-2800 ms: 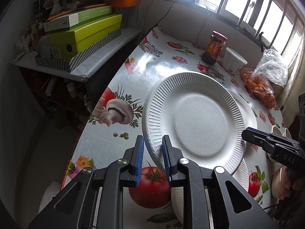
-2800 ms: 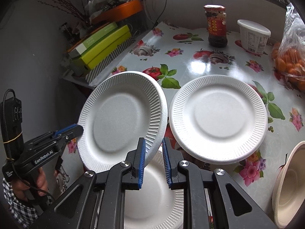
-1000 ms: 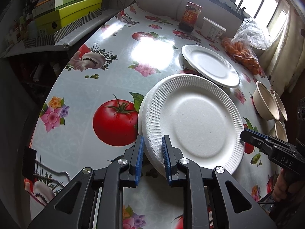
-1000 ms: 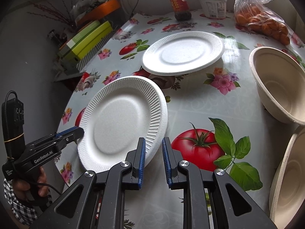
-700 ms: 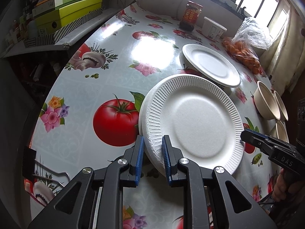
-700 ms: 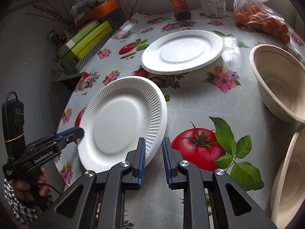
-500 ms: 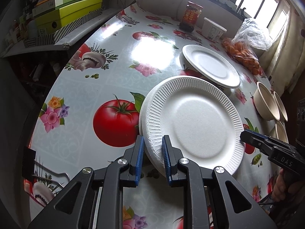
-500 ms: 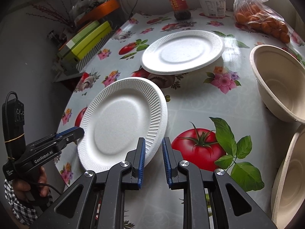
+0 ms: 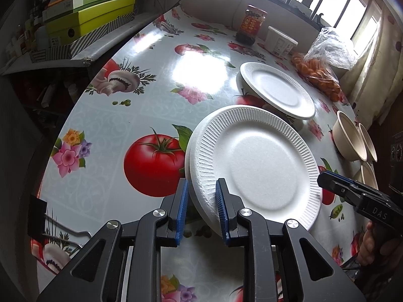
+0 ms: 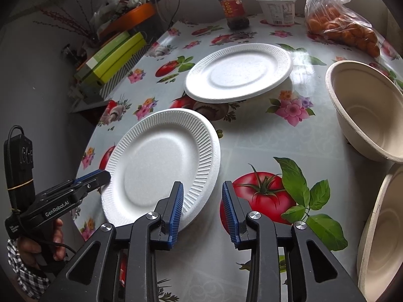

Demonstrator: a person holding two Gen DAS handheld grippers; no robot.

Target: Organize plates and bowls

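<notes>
A white foam plate lies on top of another white plate on the tomato-print table. My left gripper straddles its near rim; its jaws are opening and the left pad stands just off the rim. At the plate's opposite rim, my right gripper is also opening, with the rim lying loose beside its left pad. A third white plate sits further back. Beige bowls stand to the right.
At the table's far side stand a red-labelled jar, a white tub and a bag of oranges. Green boxes fill a shelf beyond the table's left edge. A person's hand grips the left tool.
The plate came down from over the far plate onto the near one. In the last half second both pairs of jaws spread, the right pair far more than the left.
</notes>
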